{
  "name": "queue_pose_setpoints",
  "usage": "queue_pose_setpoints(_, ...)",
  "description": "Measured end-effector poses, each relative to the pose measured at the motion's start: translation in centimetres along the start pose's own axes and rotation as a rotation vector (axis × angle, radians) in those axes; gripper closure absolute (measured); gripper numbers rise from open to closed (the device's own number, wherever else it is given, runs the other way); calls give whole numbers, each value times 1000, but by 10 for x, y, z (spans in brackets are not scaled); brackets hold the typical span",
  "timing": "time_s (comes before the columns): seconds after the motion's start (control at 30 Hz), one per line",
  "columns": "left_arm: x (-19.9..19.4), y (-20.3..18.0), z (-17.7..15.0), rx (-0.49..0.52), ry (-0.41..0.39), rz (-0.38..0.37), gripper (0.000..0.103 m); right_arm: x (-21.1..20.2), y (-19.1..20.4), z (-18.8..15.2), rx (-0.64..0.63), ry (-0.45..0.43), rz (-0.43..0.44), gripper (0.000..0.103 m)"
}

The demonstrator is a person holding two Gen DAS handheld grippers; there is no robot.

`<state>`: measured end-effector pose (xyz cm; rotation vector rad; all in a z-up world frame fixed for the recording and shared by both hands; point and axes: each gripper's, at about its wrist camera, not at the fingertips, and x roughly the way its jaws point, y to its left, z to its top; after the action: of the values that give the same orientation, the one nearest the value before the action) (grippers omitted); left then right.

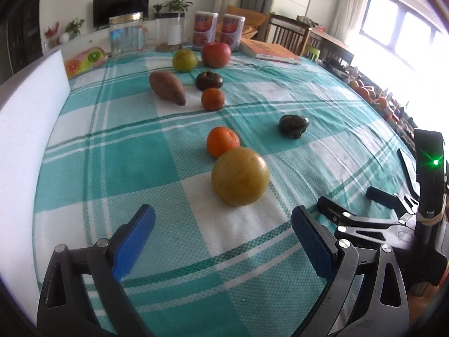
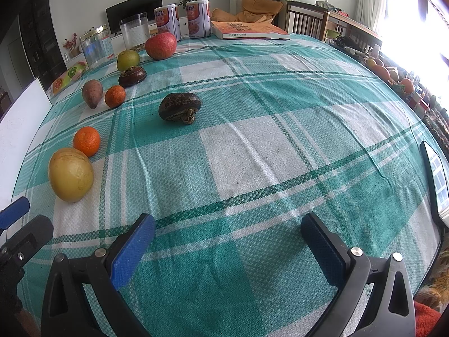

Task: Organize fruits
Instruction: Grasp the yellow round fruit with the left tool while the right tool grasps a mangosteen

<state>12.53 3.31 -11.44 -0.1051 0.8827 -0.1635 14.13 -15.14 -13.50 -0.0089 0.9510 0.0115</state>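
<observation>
Fruits lie on a teal checked tablecloth (image 1: pixel 140 168). A yellow round fruit (image 1: pixel 240 176) sits just ahead of my open, empty left gripper (image 1: pixel 223 219). Behind it are an orange (image 1: pixel 222 141), a dark mangosteen (image 1: pixel 293 125), a small tangerine (image 1: pixel 212 98), a sweet potato (image 1: pixel 167 87), a second mangosteen (image 1: pixel 209 80), a green citrus (image 1: pixel 185 59) and a red apple (image 1: pixel 216 54). My right gripper (image 2: pixel 228 227) is open and empty over bare cloth. The mangosteen (image 2: pixel 179 107) lies ahead of it, the yellow fruit (image 2: pixel 70 174) and orange (image 2: pixel 87 141) to its left.
Two cans (image 1: pixel 206 29), clear jars (image 1: pixel 126 35), a book (image 1: pixel 269 51) and a fruit-print box (image 1: pixel 84 61) stand along the far edge. A white foam board (image 1: pixel 25 129) lines the left side. Chairs (image 2: pixel 306 19) stand behind the table. A phone (image 2: pixel 435 179) lies at the right edge.
</observation>
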Motion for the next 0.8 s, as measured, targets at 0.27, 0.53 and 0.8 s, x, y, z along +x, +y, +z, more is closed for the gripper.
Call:
queue_pose_setpoints(0.27, 31, -13, 23, 21, 42, 8, 51, 0, 0, 0, 0, 0, 0, 0)
queue_pose_setpoints(0.53, -2, 20, -5, -64, 42, -26, 50, -1, 0, -1, -1, -1, 0, 0)
queue_pose_setpoints(0.8, -22, 29, -22, -50, 28, -19, 47, -1, 0, -1, -1, -1, 1, 0)
